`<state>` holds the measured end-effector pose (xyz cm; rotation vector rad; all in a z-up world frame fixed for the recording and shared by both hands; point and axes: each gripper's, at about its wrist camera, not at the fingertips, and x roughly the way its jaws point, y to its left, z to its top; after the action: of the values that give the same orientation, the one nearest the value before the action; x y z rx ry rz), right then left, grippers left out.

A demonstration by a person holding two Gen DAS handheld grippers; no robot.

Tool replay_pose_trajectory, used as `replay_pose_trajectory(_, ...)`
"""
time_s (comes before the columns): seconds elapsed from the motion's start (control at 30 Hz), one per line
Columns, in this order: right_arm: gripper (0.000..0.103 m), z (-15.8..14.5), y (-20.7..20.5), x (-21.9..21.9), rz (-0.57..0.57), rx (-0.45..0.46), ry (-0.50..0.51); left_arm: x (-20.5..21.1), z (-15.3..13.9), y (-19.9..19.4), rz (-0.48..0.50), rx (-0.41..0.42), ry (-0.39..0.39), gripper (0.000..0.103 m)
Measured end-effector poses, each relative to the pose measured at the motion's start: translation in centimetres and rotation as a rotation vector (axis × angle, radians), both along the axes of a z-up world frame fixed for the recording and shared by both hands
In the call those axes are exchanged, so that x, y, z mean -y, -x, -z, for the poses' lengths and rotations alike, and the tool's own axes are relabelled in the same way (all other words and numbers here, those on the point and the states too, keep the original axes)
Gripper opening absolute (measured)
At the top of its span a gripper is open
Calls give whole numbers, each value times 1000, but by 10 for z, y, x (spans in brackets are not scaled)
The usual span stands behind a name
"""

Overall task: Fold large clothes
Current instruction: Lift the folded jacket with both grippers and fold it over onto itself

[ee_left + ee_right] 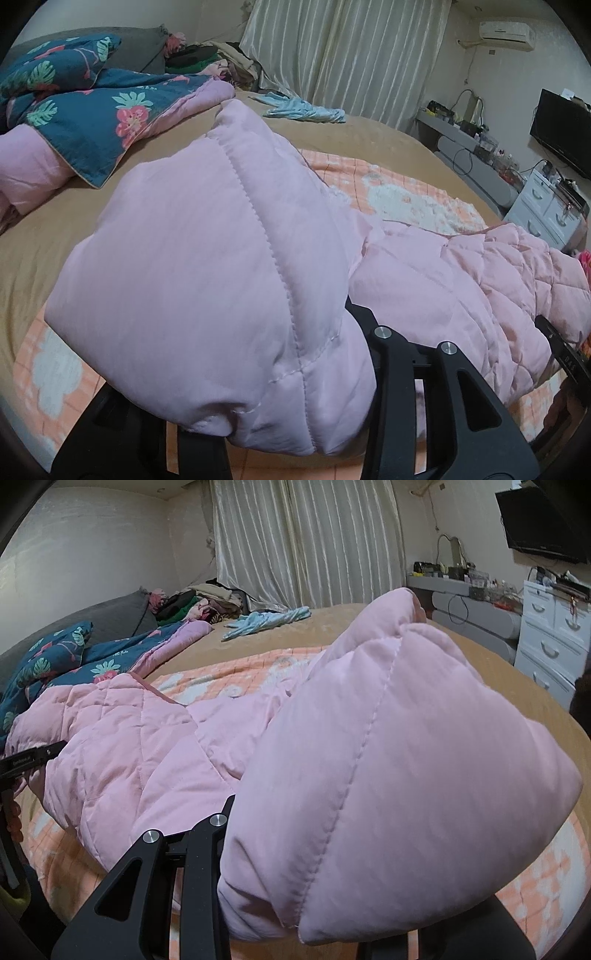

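Closest to the left wrist camera, the left black two-finger gripper (pixel 258 417) has a thick padded fold of the pale pink quilted coat (pixel 207 266) bunched between its fingers; the fabric buries the tips, so the width of the gap cannot be read exactly, but the jaws stand closed on the cloth. The right black two-finger gripper (pixel 325 908) is in the same condition, with a puffy stitched sleeve end of the coat (pixel 388 775) draped over and between its fingers, clamped in the jaws. The rest of the coat runs across between the two grippers and lies on the orange-and-white checked blanket (pixel 236 672), which is spread over the tan bedsheet (pixel 74 206). Beyond, a teal floral quilt with pink lining (pixel 92 125) is heaped on the bed's left side, and a light blue crumpled garment (pixel 266 622) rests further back, near the cream pleated curtains (pixel 303 542).
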<state>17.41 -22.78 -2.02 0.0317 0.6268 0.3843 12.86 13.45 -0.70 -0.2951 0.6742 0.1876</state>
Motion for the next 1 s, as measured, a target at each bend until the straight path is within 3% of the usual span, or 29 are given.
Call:
replay_pose_trajectory(0.33,32,14,10,7,38,-82,-17,-6,21,23,-1,-30,20,35)
replay_pose_trajectory(0.57,42,37,-1,19,108,-222,-89,-12,39,30,-13,-51,50,44)
replay_pose_trajectory(0.77,64,49,-7,34,164,-317,-181,-14,44,34,-17,-61,65,53)
replay_pose_trajectory(0.83,76,50,-5,39,183,-328,-183,-14,45,36,-19,-66,68,57)
replay_pose_trajectory(1.0,91,48,8,47,212,-333,-180,-14,42,45,-24,-92,73,76)
